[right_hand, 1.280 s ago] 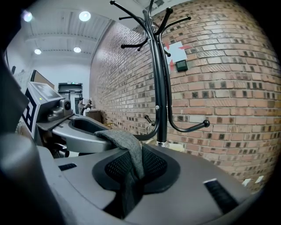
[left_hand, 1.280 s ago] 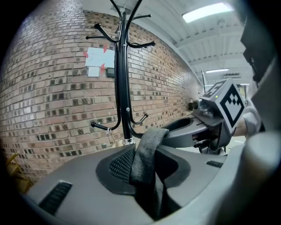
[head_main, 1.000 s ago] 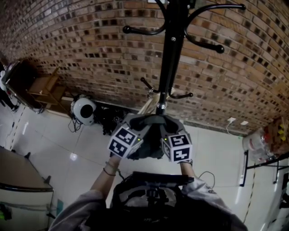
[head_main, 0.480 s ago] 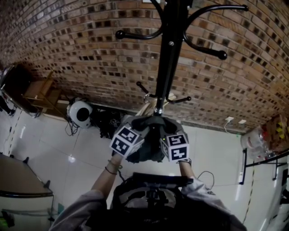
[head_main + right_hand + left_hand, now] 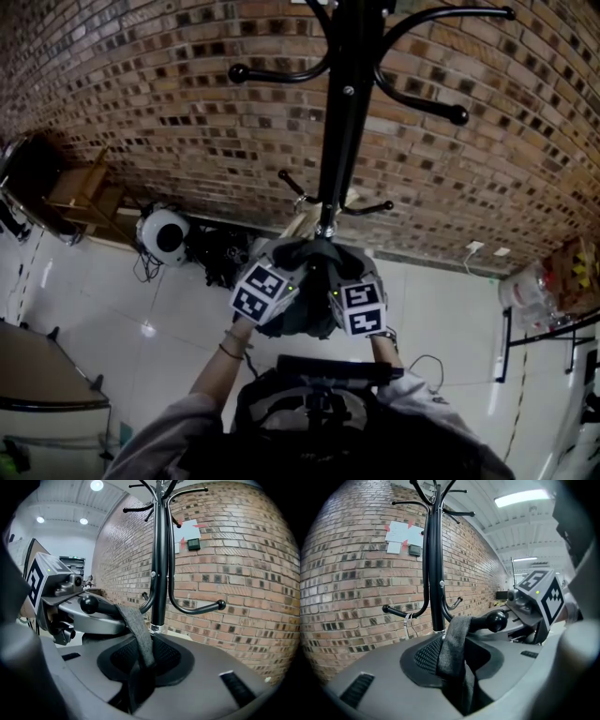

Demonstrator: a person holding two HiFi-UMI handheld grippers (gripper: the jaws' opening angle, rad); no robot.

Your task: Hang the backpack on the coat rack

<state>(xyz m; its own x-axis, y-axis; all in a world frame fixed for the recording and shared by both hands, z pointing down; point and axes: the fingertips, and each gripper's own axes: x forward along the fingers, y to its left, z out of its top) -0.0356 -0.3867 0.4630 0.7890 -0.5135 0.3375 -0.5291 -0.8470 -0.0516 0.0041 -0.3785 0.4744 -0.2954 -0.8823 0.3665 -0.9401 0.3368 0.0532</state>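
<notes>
With the strap [image 5: 452,644] over the coat rack [image 5: 342,122] hook [image 5: 494,619], the right gripper [image 5: 345,277] is opening off the backpack [image 5: 379,686], a sign of release, while the left gripper [image 5: 281,267] holds it.

No legible txt seen. Paper sheets [image 5: 404,532] taped to brick wall [image 5: 342,588], left of coat rack [image 5: 436,573] pole: print too small/blurred, cannot be read.
</notes>
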